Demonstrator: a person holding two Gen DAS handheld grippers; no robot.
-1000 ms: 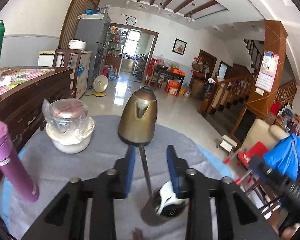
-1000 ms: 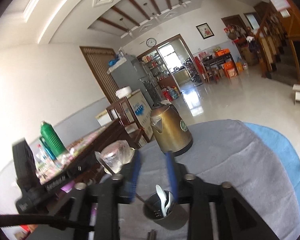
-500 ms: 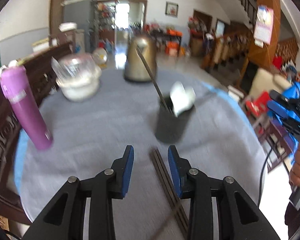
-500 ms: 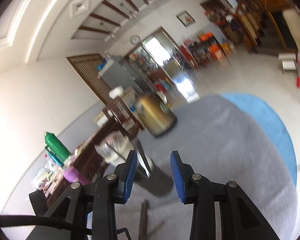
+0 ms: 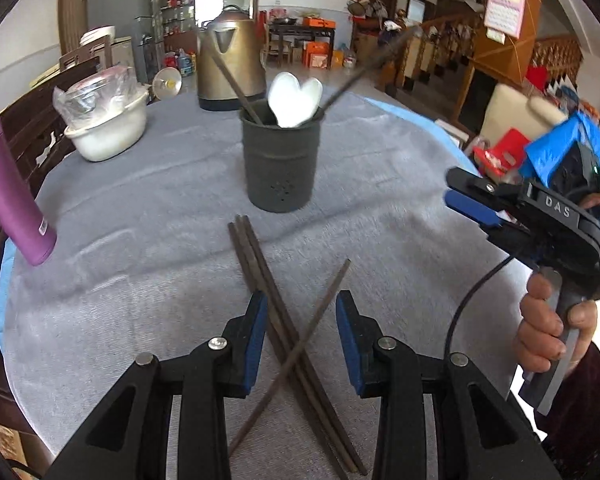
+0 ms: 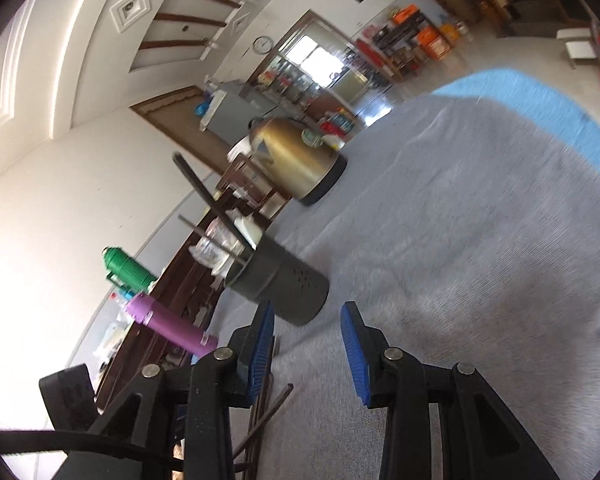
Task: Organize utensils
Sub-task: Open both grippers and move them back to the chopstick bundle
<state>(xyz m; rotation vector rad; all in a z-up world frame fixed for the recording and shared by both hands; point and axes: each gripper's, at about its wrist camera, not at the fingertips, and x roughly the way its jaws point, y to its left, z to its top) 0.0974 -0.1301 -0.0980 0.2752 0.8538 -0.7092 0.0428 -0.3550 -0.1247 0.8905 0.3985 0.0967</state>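
Both pairs of jaws stood wide and empty, our left gripper [image 5: 302, 332] straddling the dark wooden chopsticks [image 5: 288, 320] lying crossed on the grey tablecloth [image 5: 148, 208], just short of the dark perforated metal utensil holder [image 5: 280, 160]. We judged that closing there could pinch several sticks and scatter them. Our right gripper [image 6: 308, 348], lettered "DAS", hovered off to the side, near the holder.

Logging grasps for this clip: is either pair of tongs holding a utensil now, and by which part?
Nothing is held. The left tongs stand open above the chopsticks lying on the cloth; the right tongs are open and empty too.
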